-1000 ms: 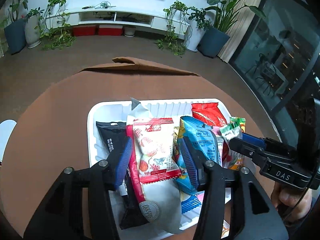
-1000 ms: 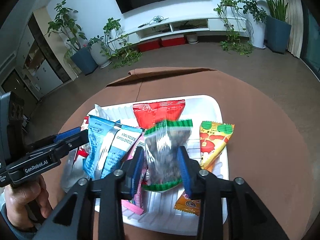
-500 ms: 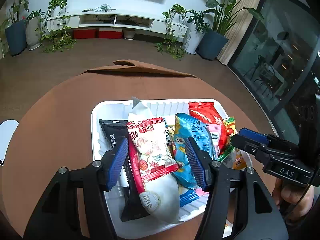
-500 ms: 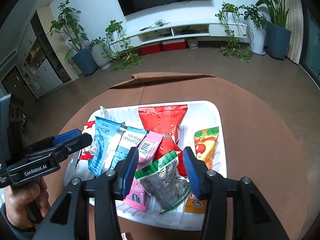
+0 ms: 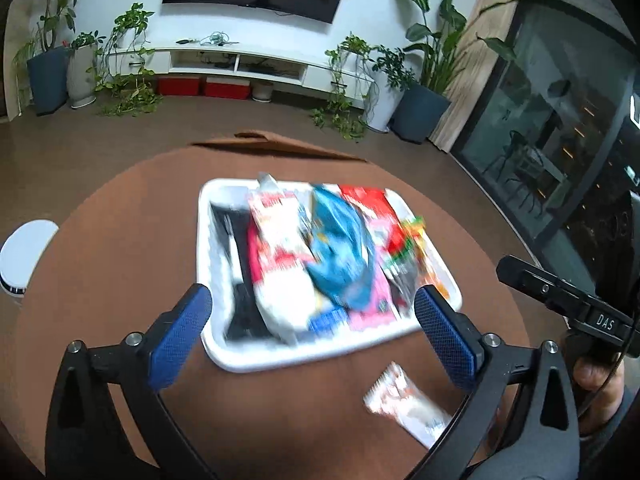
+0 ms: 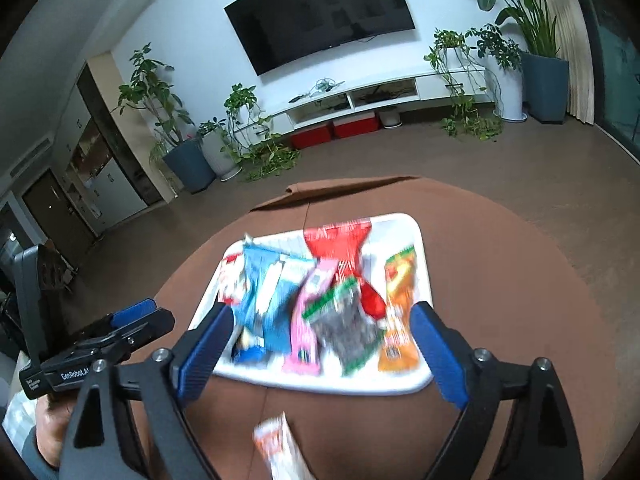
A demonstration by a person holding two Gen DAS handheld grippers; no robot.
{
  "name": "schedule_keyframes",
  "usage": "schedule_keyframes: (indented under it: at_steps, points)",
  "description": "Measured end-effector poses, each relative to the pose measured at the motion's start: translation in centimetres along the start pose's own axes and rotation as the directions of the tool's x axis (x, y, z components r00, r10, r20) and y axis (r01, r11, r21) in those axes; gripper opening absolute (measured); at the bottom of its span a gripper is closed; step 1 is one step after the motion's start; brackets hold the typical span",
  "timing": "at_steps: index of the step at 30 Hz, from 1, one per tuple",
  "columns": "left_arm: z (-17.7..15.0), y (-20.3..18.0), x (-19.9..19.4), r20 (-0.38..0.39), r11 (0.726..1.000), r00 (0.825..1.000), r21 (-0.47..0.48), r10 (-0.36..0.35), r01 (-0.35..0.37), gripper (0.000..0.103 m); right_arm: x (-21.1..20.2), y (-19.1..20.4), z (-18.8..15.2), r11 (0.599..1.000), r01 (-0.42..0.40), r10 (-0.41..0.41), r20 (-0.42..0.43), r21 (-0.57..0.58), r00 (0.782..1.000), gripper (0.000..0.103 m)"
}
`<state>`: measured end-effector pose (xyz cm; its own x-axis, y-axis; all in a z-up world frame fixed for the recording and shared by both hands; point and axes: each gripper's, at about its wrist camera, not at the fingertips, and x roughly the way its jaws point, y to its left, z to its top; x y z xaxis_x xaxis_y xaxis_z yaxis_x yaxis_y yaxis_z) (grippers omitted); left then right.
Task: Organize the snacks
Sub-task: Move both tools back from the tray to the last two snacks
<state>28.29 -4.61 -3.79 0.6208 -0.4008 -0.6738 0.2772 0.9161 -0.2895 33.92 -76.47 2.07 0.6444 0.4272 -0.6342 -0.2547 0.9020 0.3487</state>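
Note:
A white tray (image 5: 280, 360) on the round brown table holds several snack packets, blurred: a black one (image 5: 236, 240), a red-and-white one (image 5: 276, 248), a blue one (image 5: 340, 256) and a red one (image 5: 368, 204). My left gripper (image 5: 312, 296) hangs above the tray's near edge, its jaws opening wide with nothing pressed between them. In the right wrist view the same tray (image 6: 400, 384) shows a green-edged clear packet (image 6: 348, 328) and an orange packet (image 6: 400, 300). My right gripper (image 6: 320, 312) is also opening and grips nothing. A loose packet (image 5: 404, 404) lies on the table nearer than the tray.
A white stool (image 5: 24, 252) stands off the table's left side. The tablecloth's folded flap (image 5: 260, 140) rises at the far edge. A person's hand (image 5: 596, 372) holds the right gripper's handle. Potted plants and a low TV unit line the far wall.
Both grippers let go of their packets, the red-and-white one and the green-edged one, which now lie in the tray. Both opened wide and drew back and up. A loose packet came into view.

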Motion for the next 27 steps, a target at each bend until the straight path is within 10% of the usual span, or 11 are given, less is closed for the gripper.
schedule_keyframes:
  at_steps: [8, 14, 27]
  points:
    - [-6.4, -2.9, -2.2, -0.056, 1.000, 0.998, 0.003, -0.009, 0.009, 0.103, -2.5, 1.6, -6.9, 0.991, 0.018, -0.032, -0.109, -0.133, 0.994, 0.092]
    - [-10.6, -4.4, -2.8, -0.117, 0.999, 0.993, -0.031, -0.021, 0.018, 0.103, -5.2, -0.6, -10.3, 0.995, 0.095, -0.094, -0.088, 0.015, 0.992, 0.092]
    - [-9.7, -10.8, 3.2, -0.281, 0.986, 0.947, -0.024, 0.155, -0.168, 0.102, -8.2, -4.1, -13.7, 0.964, 0.187, -0.184, -0.034, 0.190, 0.982, 0.092]
